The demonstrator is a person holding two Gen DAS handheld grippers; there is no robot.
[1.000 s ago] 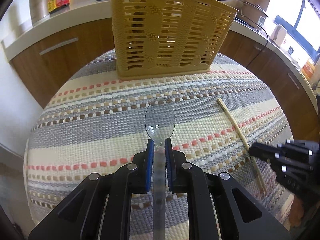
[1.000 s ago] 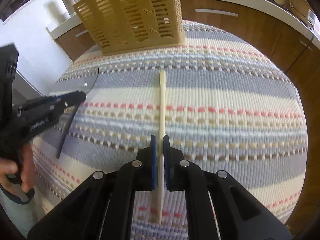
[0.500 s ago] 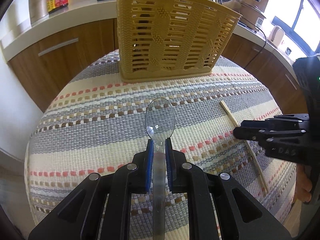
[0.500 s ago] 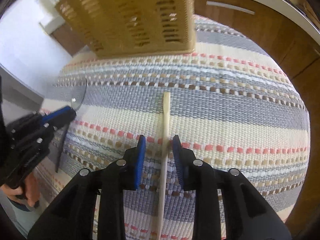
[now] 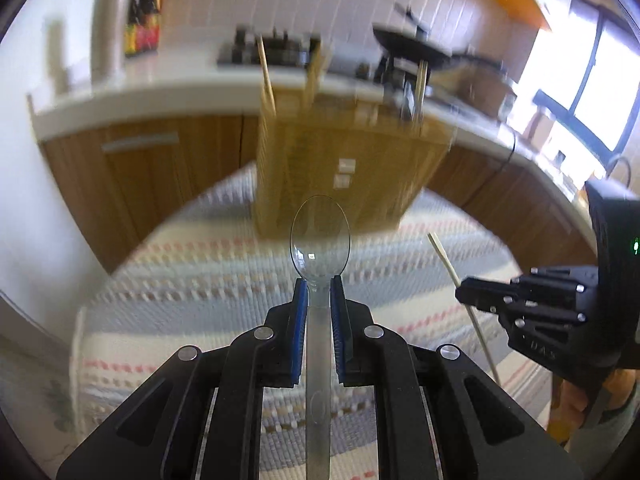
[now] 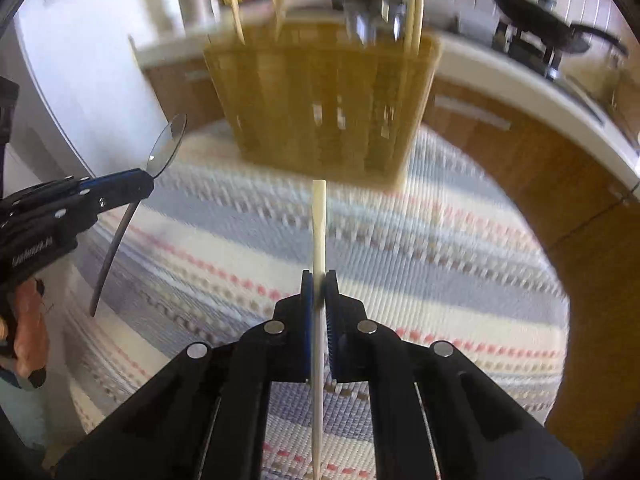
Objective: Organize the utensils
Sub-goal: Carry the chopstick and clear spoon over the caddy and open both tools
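My left gripper (image 5: 319, 284) is shut on the handle of a clear plastic spoon (image 5: 320, 236), whose bowl points ahead at the yellow slotted basket (image 5: 352, 168). My right gripper (image 6: 319, 276) has its jaws closing tight, and the pads press on a pale chopstick (image 6: 319, 220) that is held clear of the striped cloth (image 6: 440, 260). In the right wrist view the left gripper (image 6: 148, 184) is at the left with the spoon (image 6: 166, 144) tilted up. The left wrist view shows the right gripper (image 5: 464, 292) at the right with the chopstick (image 5: 452, 268). Both views are blurred by motion.
Several chopsticks (image 6: 414, 12) stand in the basket (image 6: 320, 100) at the far side of the round table. Behind it runs a white counter (image 5: 180, 88) with bottles (image 5: 144, 28), a frying pan (image 5: 416, 48) and wooden cabinets (image 5: 140, 168) below. A hand (image 6: 28, 320) holds the left gripper.
Both grippers have risen, lifting the spoon and the chopstick off the cloth. The right jaws stood open around the chopstick half a second ago and now press on it again.
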